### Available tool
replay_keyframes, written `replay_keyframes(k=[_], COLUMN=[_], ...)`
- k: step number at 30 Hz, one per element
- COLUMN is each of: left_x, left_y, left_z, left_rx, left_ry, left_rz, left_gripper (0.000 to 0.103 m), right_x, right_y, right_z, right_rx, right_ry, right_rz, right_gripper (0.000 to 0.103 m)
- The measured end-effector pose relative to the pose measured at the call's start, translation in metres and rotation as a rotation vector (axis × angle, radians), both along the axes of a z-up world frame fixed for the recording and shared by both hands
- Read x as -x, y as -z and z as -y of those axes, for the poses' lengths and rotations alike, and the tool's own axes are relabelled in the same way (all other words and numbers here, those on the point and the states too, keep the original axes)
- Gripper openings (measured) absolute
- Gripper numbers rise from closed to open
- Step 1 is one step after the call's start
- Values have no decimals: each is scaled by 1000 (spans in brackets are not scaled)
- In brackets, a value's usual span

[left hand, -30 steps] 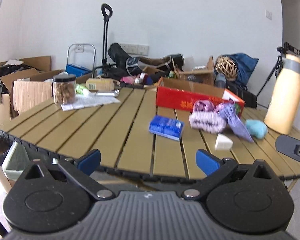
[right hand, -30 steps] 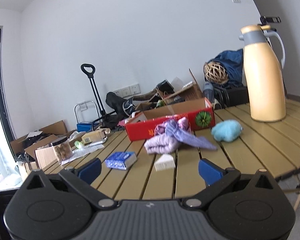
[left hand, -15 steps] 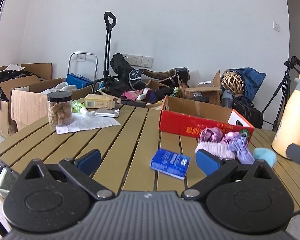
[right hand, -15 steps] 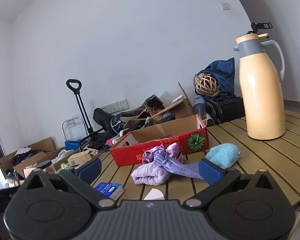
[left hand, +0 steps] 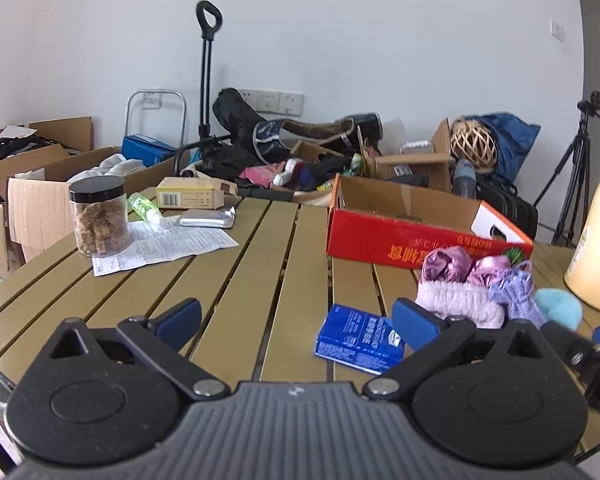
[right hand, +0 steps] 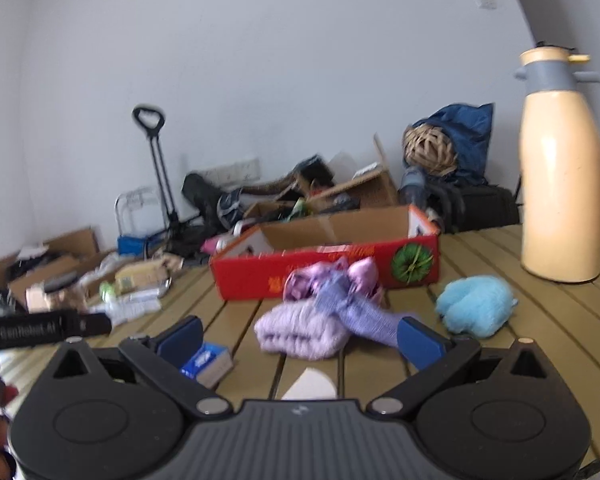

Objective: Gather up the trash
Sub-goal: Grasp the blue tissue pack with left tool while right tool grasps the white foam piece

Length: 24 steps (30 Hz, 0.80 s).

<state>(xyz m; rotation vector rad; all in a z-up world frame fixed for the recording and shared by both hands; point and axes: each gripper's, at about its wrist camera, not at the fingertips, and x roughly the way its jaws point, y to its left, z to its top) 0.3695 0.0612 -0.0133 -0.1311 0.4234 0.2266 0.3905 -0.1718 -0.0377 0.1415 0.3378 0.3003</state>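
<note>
Both tools spread wide w/ nothing held, left tool (left hand: 296, 316) by blue pack (left hand: 358, 338), right tool (right hand: 300, 338) over white wedge (right hand: 310, 386) on counter (left hand: 260, 248).

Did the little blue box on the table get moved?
No. The little blue box lies beside the purple knitted bundle, in front of the red cardboard box, as before; only the left gripper came closer.

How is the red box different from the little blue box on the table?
The red cardboard box is far bigger than the small blue box. The red one stands open-topped, showing brown insides; the blue one lies flat and closed. The blue one is nearer the cameras. Both rest on the slatted wooden table.
</note>
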Motion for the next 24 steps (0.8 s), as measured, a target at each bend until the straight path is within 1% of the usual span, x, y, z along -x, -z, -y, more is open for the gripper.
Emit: replay_keyframes(k=[6, 8, 9, 10, 11, 12, 14, 16, 18, 20, 21, 22, 24], left_x=[-6, -5, -5, -5, -6, -7, -9, -10, -10, -12, -13, -16, -19], left_y=[12, 16, 18, 20, 22, 23, 26, 28, 29, 30, 30, 30, 29], left_z=[-10, -13, -14, -14, -15, -15, -14, -11, -6, -2, 0, 2, 7], left_rx=[-11, -14, -16, -16, -11, -6, 1, 1, -5, -5, -3, 2, 7], left_ry=[19, 23, 21, 20, 20, 20, 21, 30, 40, 50, 54, 61, 76], left_rz=[-38, -51, -57, -62, -69, -76, -87, -93, -94, -97, -100, -103, -103], left_gripper=[103, 103, 103, 103, 103, 103, 103, 103, 103, 103, 103, 103, 103], right_x=[-12, -15, -17, -20, -22, -25, -28, -31, -32, -36, -39, -42, -43], right_y=[23, 29, 31, 32, 34, 35, 38, 42, 47, 51, 53, 55, 55], right_z=[-21, -25, -26, -26, -26, -26, -28, -31, -34, -35, -34, -33, -29], right_rx=[109, 131, 132, 126, 117, 109, 105, 127, 153, 174, 173, 167, 135], right_ry=[-35, -40, -42, -45, -47, -49, -49, -41, -40, -33, -34, -26, -25], right_rz=[-29, -35, -42, -50, -58, -69, -82, -85, -81, -82, -93, -105, -105], right_gripper=[103, 102, 100, 94, 91, 89, 88, 81, 75, 63, 47, 39, 36])
